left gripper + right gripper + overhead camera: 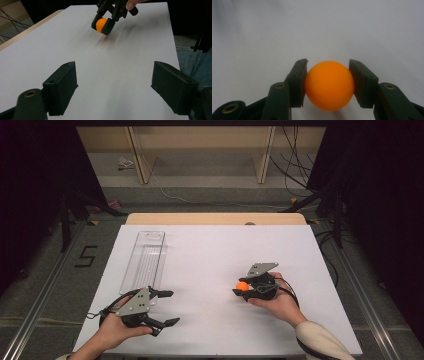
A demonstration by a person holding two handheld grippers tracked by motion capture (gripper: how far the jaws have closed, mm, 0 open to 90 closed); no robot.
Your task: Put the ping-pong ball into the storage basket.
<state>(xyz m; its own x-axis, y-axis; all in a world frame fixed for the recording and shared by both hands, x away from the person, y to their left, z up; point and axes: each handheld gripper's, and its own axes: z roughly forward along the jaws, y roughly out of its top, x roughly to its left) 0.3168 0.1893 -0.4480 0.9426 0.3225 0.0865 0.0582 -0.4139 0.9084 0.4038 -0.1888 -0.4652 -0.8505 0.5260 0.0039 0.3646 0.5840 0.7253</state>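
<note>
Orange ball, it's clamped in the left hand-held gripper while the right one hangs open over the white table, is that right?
Sides are swapped. The right hand-held gripper clamps the orange ball, as the right gripper view shows; the left hand-held gripper hangs open over the white table.

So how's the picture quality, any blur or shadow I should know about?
Left gripper view: smeared dark streaks trail across the white sheet below the orange ball, suggesting motion blur. Right gripper view: ball sharp. High view: surroundings dark, table evenly lit.

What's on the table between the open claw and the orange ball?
Nothing. In the left gripper view, only bare white table stretches from the left gripper to the orange ball, which the right gripper holds.
</note>
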